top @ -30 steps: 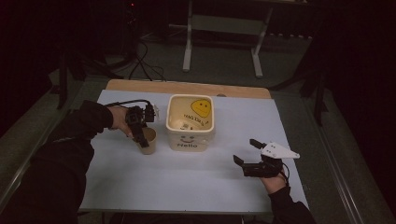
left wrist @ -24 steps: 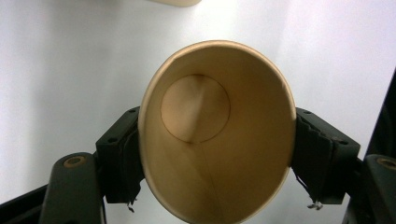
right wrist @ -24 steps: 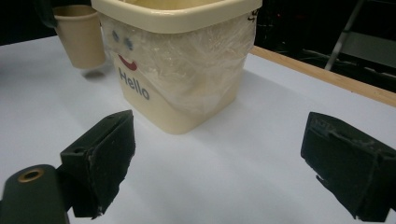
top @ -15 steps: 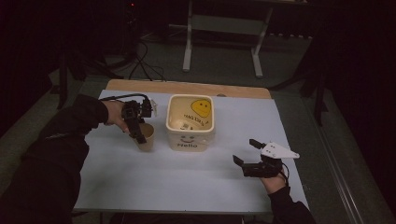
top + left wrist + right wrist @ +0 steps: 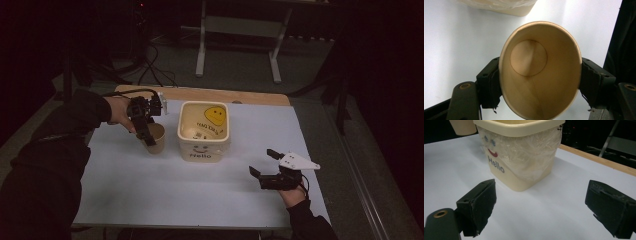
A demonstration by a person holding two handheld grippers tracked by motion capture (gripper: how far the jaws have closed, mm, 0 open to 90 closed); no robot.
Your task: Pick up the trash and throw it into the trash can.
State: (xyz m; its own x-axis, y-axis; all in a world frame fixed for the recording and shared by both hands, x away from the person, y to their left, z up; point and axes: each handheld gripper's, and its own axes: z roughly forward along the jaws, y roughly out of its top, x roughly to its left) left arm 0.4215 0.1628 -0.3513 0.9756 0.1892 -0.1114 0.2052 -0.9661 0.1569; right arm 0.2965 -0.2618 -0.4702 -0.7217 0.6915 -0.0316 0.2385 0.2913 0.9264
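high view: left hand-held gripper (image 5: pixel 145 131) clamps paper cup (image 5: pixel 154 138) beside tub (image 5: pixel 204 132); right hand-held gripper (image 5: pixel 264 163) gapes wide.

On the white table sheet (image 5: pixel 150 195) in front of you, the cream square plastic tub with the smiley face (image 5: pixel 204 132) stands near the middle, toward the far edge. Your tan paper cup (image 5: pixel 154 138) sits just to its left, close beside it, with your left gripper (image 5: pixel 145 131) clasped around its sides. Your right gripper (image 5: pixel 266 162) hovers nearer to you and to the right of the tub, well apart from it.
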